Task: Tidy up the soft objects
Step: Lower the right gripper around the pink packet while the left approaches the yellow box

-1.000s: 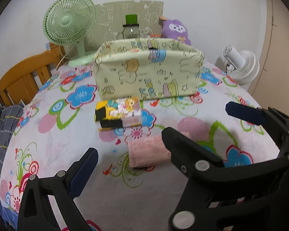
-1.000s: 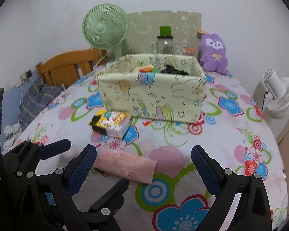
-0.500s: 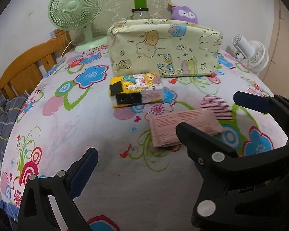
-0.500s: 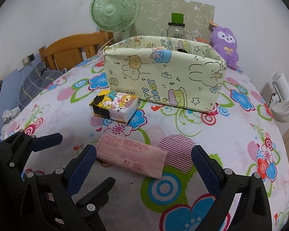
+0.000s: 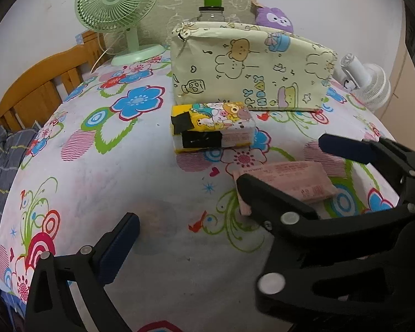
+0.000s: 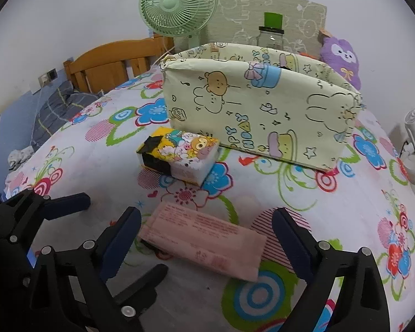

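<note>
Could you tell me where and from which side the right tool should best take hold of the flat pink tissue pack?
Probably across the short width of the pink tissue pack, near its middle, coming down from above. It lies flat on the floral sheet, and the right tool is open with a finger off each long edge.

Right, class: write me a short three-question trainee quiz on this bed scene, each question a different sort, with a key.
1. True or false: the pink tissue pack lies between the right gripper jaws.
2. Which lies nearer the yellow fabric box? A) the pink tissue pack B) the cartoon tissue pack
3. Fill in: the fan behind the box is ____ in colour.

Key: 1 true, and the jaws, just closing a little, do not yet press on it. 2 B. 3 green.
</note>
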Available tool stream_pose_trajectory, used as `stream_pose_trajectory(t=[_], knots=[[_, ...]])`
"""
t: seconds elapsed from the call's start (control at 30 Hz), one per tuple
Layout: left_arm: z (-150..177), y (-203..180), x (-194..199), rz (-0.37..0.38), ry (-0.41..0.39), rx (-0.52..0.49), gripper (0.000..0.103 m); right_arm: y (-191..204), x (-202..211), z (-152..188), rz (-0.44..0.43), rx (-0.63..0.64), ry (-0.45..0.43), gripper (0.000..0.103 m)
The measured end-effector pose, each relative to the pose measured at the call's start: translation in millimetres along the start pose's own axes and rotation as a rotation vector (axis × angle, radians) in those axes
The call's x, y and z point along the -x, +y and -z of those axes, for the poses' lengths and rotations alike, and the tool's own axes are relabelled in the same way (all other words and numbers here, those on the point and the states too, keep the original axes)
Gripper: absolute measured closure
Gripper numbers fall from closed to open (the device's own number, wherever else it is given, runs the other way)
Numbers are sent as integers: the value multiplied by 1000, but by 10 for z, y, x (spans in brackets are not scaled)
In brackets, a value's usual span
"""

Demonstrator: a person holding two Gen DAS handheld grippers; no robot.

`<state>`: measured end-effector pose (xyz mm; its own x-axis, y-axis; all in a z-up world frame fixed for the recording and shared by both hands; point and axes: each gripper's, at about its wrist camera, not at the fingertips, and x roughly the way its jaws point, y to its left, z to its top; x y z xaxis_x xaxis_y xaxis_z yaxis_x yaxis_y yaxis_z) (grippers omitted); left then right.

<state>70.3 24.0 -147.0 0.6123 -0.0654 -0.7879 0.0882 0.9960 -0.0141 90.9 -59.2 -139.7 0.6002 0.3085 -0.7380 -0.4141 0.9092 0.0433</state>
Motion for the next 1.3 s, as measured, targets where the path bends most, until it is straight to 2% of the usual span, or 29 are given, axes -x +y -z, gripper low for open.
stream_pose_trajectory(t=[0.17,0.23,0.43,0.63,0.87,1.0,1.13,1.3], knots=[[-16,-4,-13,-2,0,0,0,-9,-105,-36,-46,-36,41,10],[-21,-2,-15,-1,3,0,0,-33,-153,-31,-44,-57,69,11],[-15,23,2,-12,10,1,0,-30,-123,0,-31,-50,64,18],[-6,58,48,-92,2,-12,0,-88,-63,36,-40,-57,71,26],[-1,56,83,-157,-5,-47,0,-108,-29,47,-51,-67,86,27],[38,52,112,-142,-6,-79,0,-67,-8,66,-39,-33,94,31],[60,76,117,-108,3,-65,0,-19,26,85,-47,-9,97,41],[72,35,125,-102,4,-66,0,27,71,96,-32,7,102,52]])
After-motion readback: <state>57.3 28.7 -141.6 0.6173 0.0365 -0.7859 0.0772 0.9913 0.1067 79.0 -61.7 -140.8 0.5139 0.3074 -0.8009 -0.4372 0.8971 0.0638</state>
